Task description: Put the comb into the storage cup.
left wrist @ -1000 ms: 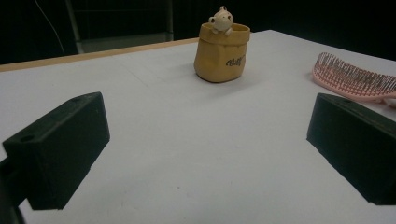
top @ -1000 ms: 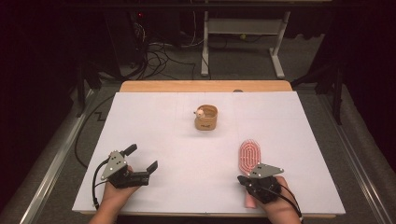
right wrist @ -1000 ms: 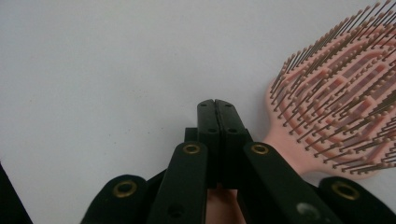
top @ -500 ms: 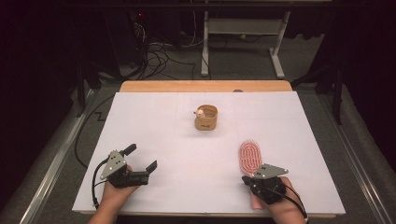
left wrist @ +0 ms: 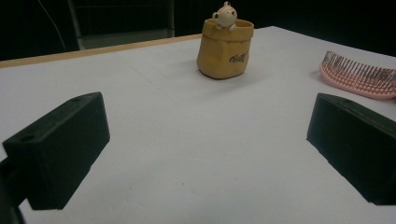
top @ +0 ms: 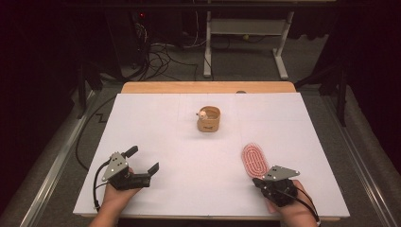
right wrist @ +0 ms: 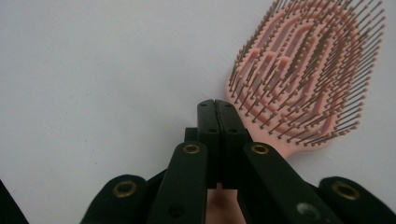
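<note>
Nearest to me, my right gripper (top: 259, 181) rests low over the front right of the white, sheet-covered counter (top: 179, 142), its black jaws pressed flat together with only a thin seam between them. In the right gripper view a pink handle passes under the closed jaws, but I cannot tell whether they pinch it. My left gripper (top: 142, 160) sits at the front left, well apart from the right, its jaws spread wide with bare counter between them. Just beyond my right jaws lies the pink oval plastic hairbrush (top: 254, 160), bristles up, its head pointing away from me. Farther out, near the middle of the counter, stands the small tan sack-shaped pot with a little bear figure peeking over its rim (top: 208, 119), upright and well apart from the brush. Behind the white sheet runs a light wooden edge (top: 208, 87). Past it the room is dark: grey floor, tangled black cables (top: 156, 54) and a white metal desk frame (top: 246, 42).
</note>
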Demonstrator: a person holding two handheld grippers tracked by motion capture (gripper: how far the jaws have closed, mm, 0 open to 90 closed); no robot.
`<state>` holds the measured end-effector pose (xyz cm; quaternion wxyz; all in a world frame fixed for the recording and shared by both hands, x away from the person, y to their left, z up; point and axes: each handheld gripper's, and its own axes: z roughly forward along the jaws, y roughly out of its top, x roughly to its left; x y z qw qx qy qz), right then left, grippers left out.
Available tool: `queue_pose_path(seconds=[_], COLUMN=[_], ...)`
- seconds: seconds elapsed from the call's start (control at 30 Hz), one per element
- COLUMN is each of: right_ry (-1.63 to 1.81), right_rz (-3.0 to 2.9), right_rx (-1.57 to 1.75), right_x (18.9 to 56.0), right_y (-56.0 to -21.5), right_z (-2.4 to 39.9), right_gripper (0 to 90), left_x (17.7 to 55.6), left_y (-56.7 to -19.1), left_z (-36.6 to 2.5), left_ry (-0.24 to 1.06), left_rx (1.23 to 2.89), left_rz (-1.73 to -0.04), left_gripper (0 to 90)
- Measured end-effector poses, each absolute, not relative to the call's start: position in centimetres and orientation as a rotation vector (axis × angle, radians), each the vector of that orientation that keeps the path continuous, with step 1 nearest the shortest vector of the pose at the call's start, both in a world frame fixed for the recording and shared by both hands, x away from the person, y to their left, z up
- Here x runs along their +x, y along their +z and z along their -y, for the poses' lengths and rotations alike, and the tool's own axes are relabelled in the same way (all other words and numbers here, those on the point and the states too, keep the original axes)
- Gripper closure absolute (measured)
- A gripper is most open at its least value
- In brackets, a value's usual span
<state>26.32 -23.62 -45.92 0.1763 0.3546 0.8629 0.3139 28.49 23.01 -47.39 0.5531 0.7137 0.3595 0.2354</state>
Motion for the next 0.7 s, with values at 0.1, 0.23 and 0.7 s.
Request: queue_pose_path(seconds=[0.1, 0.23, 0.7], right_ry=[0.875, 0.859, 0.839], right_rz=[-2.446, -2.452, -2.442], right_rx=[0.998, 1.000, 1.018], right_x=[26.3, 26.3, 26.2], right_y=[-45.9, -45.8, -45.8], right_z=[23.8, 24.1, 25.1], right_gripper=[90.0, 90.0, 90.0], left_x=[28.5, 28.5, 28.6], left_y=[-47.4, -47.4, -47.6], left_z=[-23.0, -23.0, -22.9], left_ry=[0.555, 0.552, 0.566], left_rx=[1.696, 1.697, 1.708], left_rz=[-0.845, -0.850, -0.862], left_gripper=[0.0, 0.0, 0.0])
